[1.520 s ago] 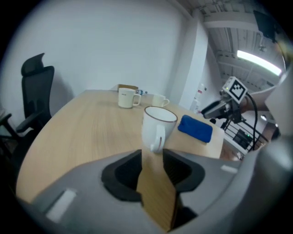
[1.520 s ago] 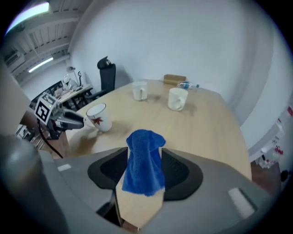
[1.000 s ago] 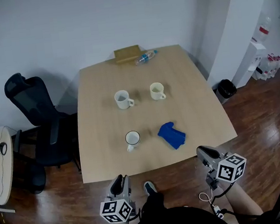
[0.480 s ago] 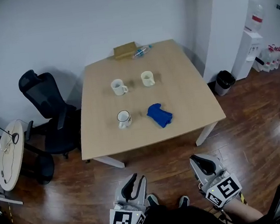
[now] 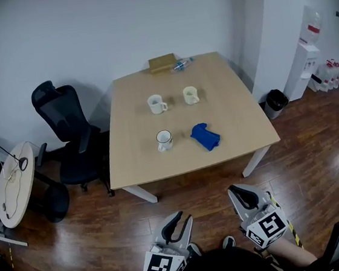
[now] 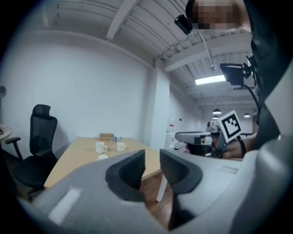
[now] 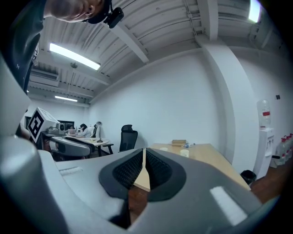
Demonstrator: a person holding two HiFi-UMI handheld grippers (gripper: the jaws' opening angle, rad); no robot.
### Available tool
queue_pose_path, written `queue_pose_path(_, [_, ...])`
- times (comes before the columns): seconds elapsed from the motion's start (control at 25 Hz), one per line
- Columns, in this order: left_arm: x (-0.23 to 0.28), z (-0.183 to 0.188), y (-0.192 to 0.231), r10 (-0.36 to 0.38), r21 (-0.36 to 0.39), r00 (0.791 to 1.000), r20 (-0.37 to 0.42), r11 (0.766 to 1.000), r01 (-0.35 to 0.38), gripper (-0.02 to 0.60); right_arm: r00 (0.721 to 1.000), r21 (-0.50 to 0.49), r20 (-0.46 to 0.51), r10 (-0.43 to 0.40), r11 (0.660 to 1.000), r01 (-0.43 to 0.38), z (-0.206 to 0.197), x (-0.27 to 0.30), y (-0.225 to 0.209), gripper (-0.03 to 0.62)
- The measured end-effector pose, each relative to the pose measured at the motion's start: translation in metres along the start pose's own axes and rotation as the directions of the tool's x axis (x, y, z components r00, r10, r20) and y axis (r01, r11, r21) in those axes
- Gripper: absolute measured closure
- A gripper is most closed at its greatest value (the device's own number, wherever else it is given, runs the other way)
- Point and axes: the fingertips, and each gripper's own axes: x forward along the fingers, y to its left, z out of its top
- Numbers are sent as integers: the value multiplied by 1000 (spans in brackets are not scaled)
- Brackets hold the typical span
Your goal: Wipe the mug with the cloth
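Both the left gripper (image 5: 177, 222) and the right gripper (image 5: 242, 196) are further back from the table (image 5: 244, 123) than before; the left one is a little open, nothing in it; the right one is pinched shut, empty too; the mug (image 5: 164, 140) stands on the table, the cloth (image 5: 205, 137) just beside it, both out of reach, so I think wiping has not begun.

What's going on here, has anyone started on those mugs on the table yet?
Not yet. A person stands well back from the wooden table with both tools empty: the left hand-held gripper has its jaws slightly apart, and the right hand-held gripper is shut on nothing. The blue cloth lies beside the nearest mug, not touching it. The two other mugs stand farther back. A brown box and a bottle lie at the far edge.
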Motion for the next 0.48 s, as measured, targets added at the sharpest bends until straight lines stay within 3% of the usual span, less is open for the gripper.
queue_pose_path(0.48, [-10, -12, 13, -58, -26, 998, 9, 998, 58, 479, 1000, -61, -13, -4, 998, 4, 5, 12, 28, 569])
